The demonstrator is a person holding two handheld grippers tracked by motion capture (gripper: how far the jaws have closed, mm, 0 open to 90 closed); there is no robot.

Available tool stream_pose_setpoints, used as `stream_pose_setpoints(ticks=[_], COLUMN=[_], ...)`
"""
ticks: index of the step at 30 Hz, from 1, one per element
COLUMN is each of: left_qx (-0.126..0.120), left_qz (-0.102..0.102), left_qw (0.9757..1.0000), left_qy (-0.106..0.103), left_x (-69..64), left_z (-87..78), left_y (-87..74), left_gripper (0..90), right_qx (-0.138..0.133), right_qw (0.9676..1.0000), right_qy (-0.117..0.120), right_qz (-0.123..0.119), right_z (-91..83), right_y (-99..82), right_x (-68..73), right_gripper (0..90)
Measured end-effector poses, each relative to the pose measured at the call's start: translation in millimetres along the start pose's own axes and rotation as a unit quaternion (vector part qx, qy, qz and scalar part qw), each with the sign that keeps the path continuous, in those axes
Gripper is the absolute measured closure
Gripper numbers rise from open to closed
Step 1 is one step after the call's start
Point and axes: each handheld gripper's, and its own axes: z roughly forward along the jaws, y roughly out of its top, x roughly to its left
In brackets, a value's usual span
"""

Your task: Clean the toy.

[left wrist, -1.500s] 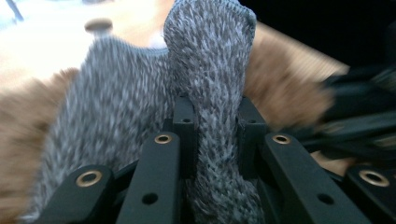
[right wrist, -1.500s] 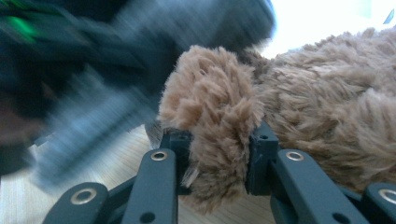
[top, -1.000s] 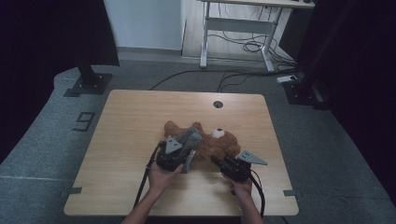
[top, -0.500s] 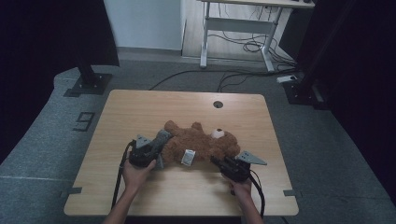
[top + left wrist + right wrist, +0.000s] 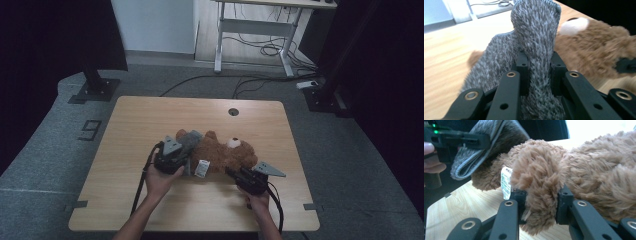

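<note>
Two grips are kept: grey fleece cloth [image 5: 536, 37] clamped by left gripper [image 5: 186, 151] was carried back from nine o'clock over brown plush bear [image 5: 225, 152], its limb pinched by right gripper [image 5: 541, 200]; dressing appears underway.

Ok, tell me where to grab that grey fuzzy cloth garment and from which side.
Grip the grey fuzzy cloth garment on its folded edge, coming from the near table side, as the left gripper does: it is soft and pinches flat between the jaws. Probably avoid the far end lying against the brown plush teddy bear, whose limb the right gripper clamps.
</note>
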Motion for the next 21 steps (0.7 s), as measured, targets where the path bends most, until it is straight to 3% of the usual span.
stream_pose_setpoints(ticks=[1, 3, 4, 5, 7, 14, 21], left_qx=[0.000, 0.012, 0.012, 0.029, 0.036, 0.051, 0.040], left_qz=[0.000, 0.010, 0.010, 0.013, 0.009, 0.005, -0.015], left_qw=[1.0000, 0.9997, 0.9997, 0.9994, 0.9991, 0.9984, 0.9984], left_qy=[0.000, -0.016, -0.016, -0.017, -0.019, -0.024, -0.038], left_x=[0.0, -13.8, -13.8, -19.0, -20.9, -21.6, -18.7], left_z=[0.0, 21.3, 21.3, 36.6, 46.4, 50.2, 49.5], left_y=[0.0, 8.0, 8.0, 8.9, 7.1, 1.7, -11.4], left_gripper=[74.7, 74.6, 74.6, 74.5, 74.4, 73.9, 74.7], right_qx=[0.000, 0.000, 0.000, 0.001, 0.000, 0.001, 0.019], right_qw=[1.0000, 1.0000, 1.0000, 1.0000, 1.0000, 0.9998, 0.9981], right_qy=[0.000, 0.000, 0.000, -0.001, -0.002, 0.000, -0.003], right_qz=[0.000, -0.001, -0.001, -0.003, -0.004, -0.019, -0.059], right_z=[0.0, 0.0, 0.0, -0.1, -0.3, 1.8, 13.3], right_y=[0.0, 0.0, 0.0, 0.1, 0.5, 1.0, -1.6], right_x=[0.0, 0.0, 0.0, 0.2, 0.9, 7.6, 25.5], right_gripper=[70.0, 70.0, 70.0, 69.8, 69.5, 68.1, 65.1])
